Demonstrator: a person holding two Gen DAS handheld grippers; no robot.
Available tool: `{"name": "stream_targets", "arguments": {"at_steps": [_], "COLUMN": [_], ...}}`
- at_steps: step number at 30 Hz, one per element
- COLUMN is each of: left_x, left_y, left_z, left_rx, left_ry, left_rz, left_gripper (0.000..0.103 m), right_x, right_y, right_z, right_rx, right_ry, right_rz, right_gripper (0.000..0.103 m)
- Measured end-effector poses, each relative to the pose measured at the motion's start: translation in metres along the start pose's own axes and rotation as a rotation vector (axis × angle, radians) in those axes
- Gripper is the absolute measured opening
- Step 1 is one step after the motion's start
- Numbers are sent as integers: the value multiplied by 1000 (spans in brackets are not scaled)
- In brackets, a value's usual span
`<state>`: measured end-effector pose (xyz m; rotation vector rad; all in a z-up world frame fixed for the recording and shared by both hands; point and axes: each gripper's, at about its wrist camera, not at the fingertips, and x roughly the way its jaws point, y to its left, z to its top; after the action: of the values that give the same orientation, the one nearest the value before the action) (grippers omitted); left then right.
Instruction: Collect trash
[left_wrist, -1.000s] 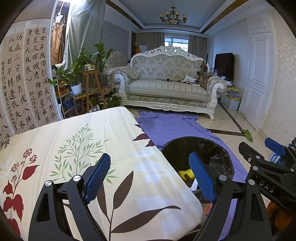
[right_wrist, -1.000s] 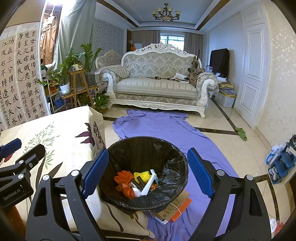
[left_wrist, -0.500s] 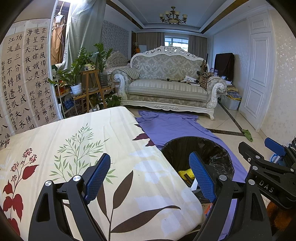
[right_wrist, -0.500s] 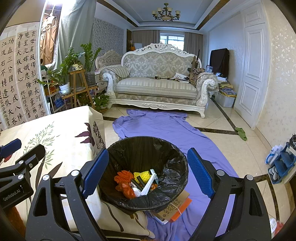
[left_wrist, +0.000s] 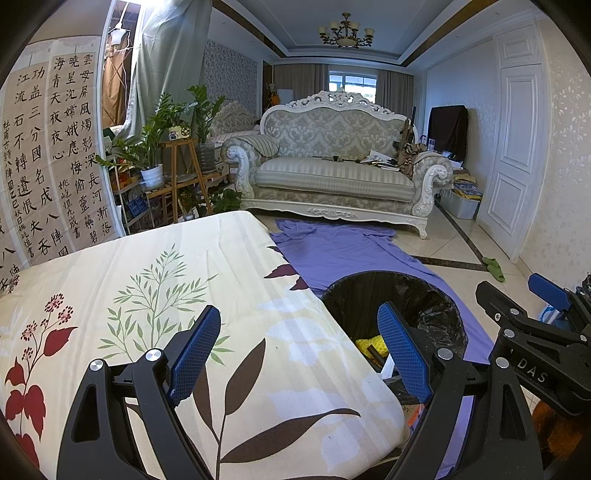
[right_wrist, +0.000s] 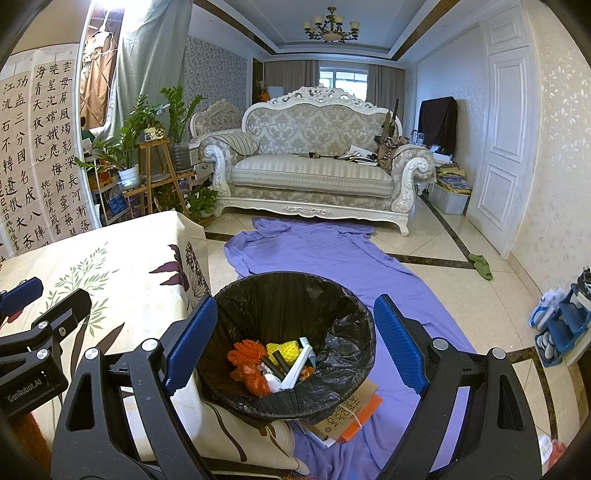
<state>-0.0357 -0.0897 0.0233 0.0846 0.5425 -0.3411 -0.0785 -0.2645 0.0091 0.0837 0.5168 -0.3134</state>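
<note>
Right wrist view: the trash bin (right_wrist: 295, 332) (black liner, orange and yellow scraps inside) sits at lower centre on a purple sheet (right_wrist: 332, 251), beside the desk (right_wrist: 122, 266). Right gripper (right_wrist: 291, 343) and left gripper (left_wrist: 299, 354) both gape, holding nothing.

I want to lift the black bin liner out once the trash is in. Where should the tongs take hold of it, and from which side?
Grip the black bin liner at its near rim, where the plastic folds loosely over the bin's edge, coming from above with the right tongs, which already stand open over it. The far rim looks stretched smooth, giving probably less slack to pinch.
</note>
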Motion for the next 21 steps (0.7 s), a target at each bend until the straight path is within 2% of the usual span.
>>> {"name": "stream_targets", "arguments": {"at_steps": [21], "left_x": [1], "left_y": [-7], "left_z": [-5], "left_rx": [11], "left_ry": [-10], "left_rz": [9], "left_gripper": [84], "right_x": [0], "right_y": [1], "right_z": [-1], "right_rx": [-1], "right_ry": [0], "right_rz": [0], "right_gripper": [84]}}
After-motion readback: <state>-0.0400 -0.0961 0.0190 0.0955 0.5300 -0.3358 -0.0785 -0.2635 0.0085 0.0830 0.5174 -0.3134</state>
